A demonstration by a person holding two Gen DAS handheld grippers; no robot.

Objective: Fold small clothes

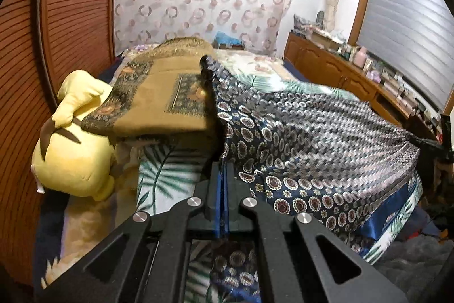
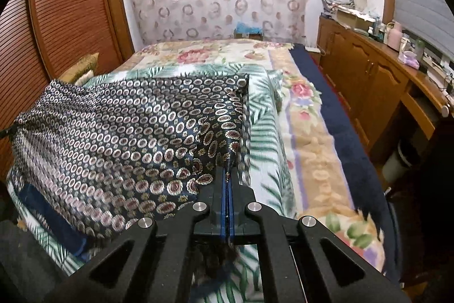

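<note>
A dark blue garment point(image 1: 312, 138) printed with round medallions is stretched over the bed between both grippers. My left gripper point(image 1: 225, 165) is shut on its left edge, the cloth rising from the closed fingers. In the right wrist view the same garment point(image 2: 119, 132) spreads to the left, and my right gripper point(image 2: 227, 171) is shut on its right corner. The far edge of the garment lies on a palm-leaf sheet point(image 2: 261, 115). The right gripper's dark tip shows at the far right of the left wrist view, at the cloth's other end.
A folded mustard blanket point(image 1: 159, 98) and a yellow plush toy point(image 1: 73, 144) sit at the left of the bed, beside a louvred wooden door point(image 1: 62, 19). A floral bedspread point(image 2: 312, 155) covers the bed. A wooden cabinet point(image 2: 369, 81) with clutter runs along the right.
</note>
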